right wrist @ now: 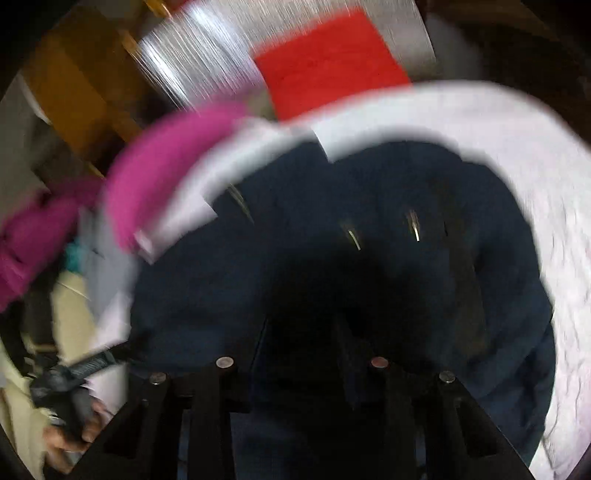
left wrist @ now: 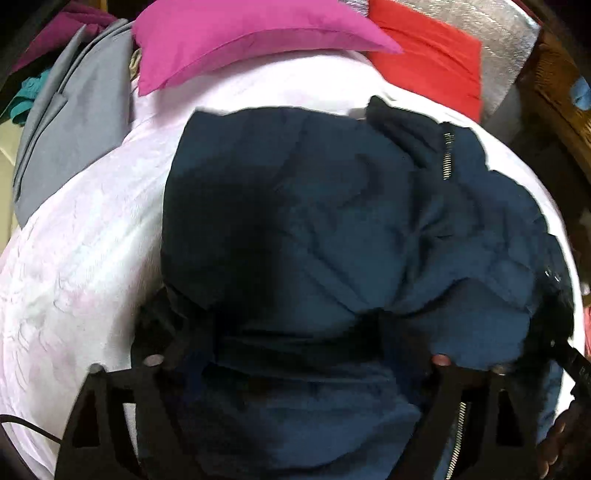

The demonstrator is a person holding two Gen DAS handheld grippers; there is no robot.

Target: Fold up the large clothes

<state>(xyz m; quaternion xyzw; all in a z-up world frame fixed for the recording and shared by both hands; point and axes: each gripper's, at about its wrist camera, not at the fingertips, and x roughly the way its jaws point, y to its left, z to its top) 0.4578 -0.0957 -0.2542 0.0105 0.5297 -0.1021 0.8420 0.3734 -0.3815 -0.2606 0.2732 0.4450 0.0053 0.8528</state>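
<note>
A dark blue padded jacket [left wrist: 314,229] with a metal zipper [left wrist: 447,158] lies bunched on a white bed sheet [left wrist: 74,258]. My left gripper [left wrist: 295,354] has its fingers spread wide, with jacket fabric lying between and over them. In the blurred right wrist view the same jacket [right wrist: 369,240] fills the centre. My right gripper [right wrist: 303,350] has its fingers close together with dark jacket fabric between them. The tips are lost in shadow.
A magenta pillow [left wrist: 236,40], a red cloth [left wrist: 432,59] and a silver foil sheet [left wrist: 491,29] lie at the head of the bed. A grey garment [left wrist: 74,122] lies at the left. Wooden furniture [left wrist: 554,96] stands at the right.
</note>
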